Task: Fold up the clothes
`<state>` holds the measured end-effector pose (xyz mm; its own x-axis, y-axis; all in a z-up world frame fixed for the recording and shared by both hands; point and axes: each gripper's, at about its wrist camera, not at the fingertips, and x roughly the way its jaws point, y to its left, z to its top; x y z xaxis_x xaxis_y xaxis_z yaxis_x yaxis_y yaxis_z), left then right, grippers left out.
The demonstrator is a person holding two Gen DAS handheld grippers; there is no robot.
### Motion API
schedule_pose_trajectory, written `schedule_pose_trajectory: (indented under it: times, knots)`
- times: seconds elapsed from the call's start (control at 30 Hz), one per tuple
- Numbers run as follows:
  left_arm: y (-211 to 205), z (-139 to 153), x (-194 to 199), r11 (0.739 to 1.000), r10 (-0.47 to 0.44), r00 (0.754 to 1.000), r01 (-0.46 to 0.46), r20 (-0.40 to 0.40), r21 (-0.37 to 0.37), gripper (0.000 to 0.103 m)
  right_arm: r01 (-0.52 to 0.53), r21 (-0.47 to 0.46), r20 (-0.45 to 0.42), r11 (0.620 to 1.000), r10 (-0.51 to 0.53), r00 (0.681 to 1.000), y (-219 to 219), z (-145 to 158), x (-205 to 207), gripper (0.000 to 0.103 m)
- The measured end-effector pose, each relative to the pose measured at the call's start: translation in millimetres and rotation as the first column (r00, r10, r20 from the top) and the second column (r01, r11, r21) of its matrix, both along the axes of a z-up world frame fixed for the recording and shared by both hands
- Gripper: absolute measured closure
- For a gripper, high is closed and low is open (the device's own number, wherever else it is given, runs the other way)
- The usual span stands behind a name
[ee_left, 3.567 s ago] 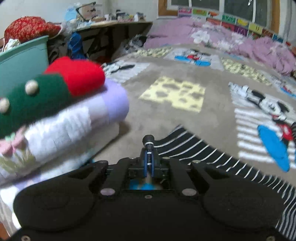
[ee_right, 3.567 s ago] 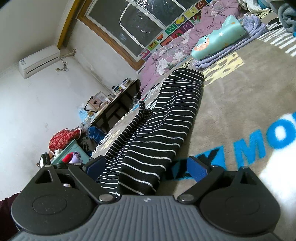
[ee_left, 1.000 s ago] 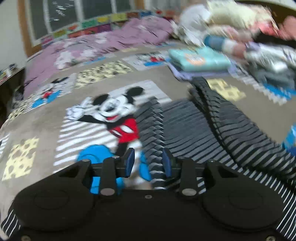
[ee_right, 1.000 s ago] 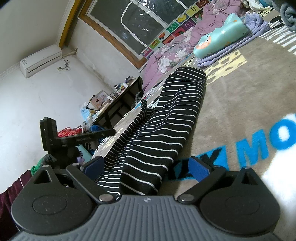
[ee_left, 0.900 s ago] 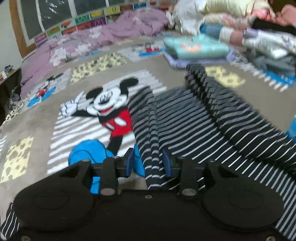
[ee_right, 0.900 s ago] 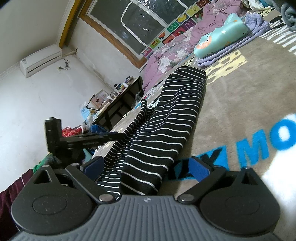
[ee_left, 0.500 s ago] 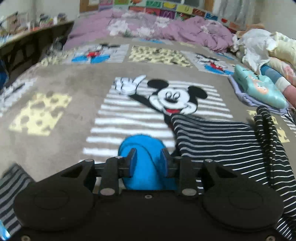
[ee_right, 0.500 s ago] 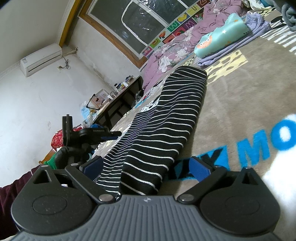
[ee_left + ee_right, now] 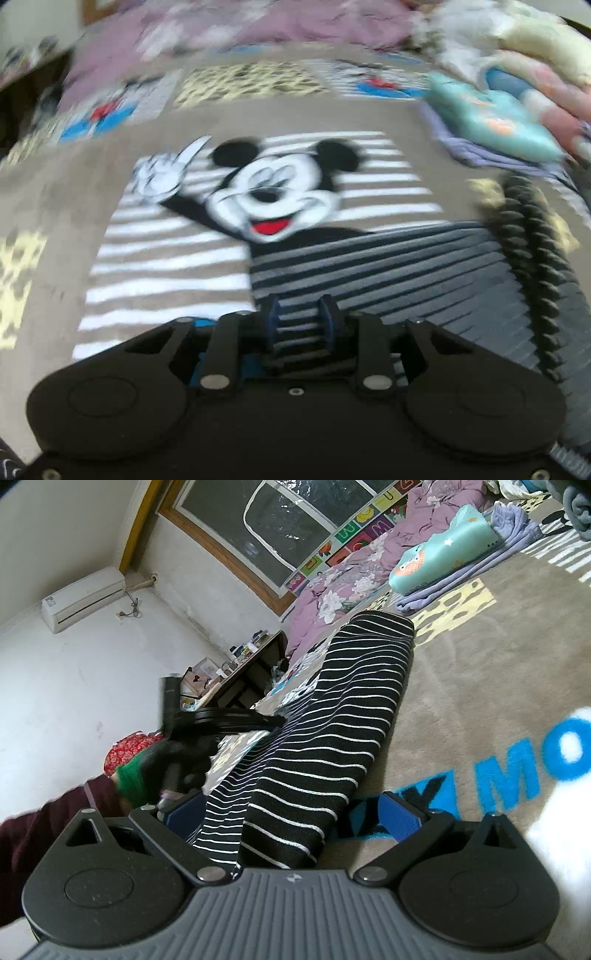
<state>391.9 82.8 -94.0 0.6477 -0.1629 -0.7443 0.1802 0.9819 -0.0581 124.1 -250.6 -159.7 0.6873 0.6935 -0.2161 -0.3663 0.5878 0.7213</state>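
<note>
In the left wrist view, the left gripper (image 9: 297, 317) tilts down over the near edge of the black-and-white striped garment (image 9: 406, 273) on the cartoon-print carpet (image 9: 74, 199); its narrow jaws are closing, with striped cloth showing between the blue pads (image 9: 326, 318), contact unclear. In the right wrist view, the right gripper (image 9: 291, 818) stands wide, its pads either side of the garment's folded end without pressing it, and a gloved hand (image 9: 162, 768) carries the other gripper to its left.

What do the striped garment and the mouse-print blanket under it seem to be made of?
The striped garment looks like soft knit, perhaps cotton jersey: matte, folding limply without creases. The blanket looks like plush fleece or short pile, its fuzzy surface blurring the printed edges.
</note>
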Motion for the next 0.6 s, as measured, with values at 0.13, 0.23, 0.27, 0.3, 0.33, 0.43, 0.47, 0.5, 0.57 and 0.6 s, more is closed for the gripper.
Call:
schedule_pose_trajectory:
  times: [0.13,0.23,0.27,0.3,0.33,0.43,0.47,0.5,0.57,0.6]
  knots:
    - [5,24,-19,1.000,-0.013,0.997,0.013,0.076,0.008,0.084,-0.005,0.002,-0.001,1.000,0.005,1.000,0,0,1,0.003]
    - [6,41,-57,0.998,-0.058,0.990,0.057,0.129,0.004,0.084,-0.006,0.002,-0.001,1.000,0.006,1.000,0,0,1,0.003]
    - [5,44,-74,0.997,-0.071,0.987,0.070,0.143,0.016,0.084,-0.006,0.001,-0.001,1.000,0.006,1.000,0,0,1,0.003]
    - [4,47,-91,0.996,-0.085,0.984,0.081,0.158,0.030,0.084,-0.006,0.001,-0.001,1.000,0.006,1.000,1,0,1,0.003]
    - [2,49,-108,0.995,-0.098,0.980,0.092,0.172,0.044,0.084,-0.006,0.001,-0.001,1.000,0.006,1.000,1,0,1,0.003]
    - [-4,52,-160,0.990,-0.138,0.969,0.131,0.206,0.047,0.084,-0.004,0.000,0.000,1.000,0.004,1.000,1,0,1,0.003]
    - [-7,50,-176,0.988,-0.152,0.965,0.146,0.214,0.044,0.084,-0.004,0.000,0.000,1.000,0.004,1.000,1,0,1,0.003]
    - [-10,46,-188,0.987,-0.158,0.963,0.154,0.217,0.037,0.084,-0.003,0.000,0.001,1.000,0.003,1.000,1,0,1,0.003]
    - [-15,36,-209,0.987,-0.161,0.964,0.160,0.210,0.023,0.084,-0.002,0.002,0.003,1.000,0.002,1.000,0,0,0,0.003]
    - [-18,29,-216,0.987,-0.159,0.967,0.159,0.201,0.017,0.084,-0.001,0.003,0.003,1.000,0.001,1.000,0,0,0,0.004]
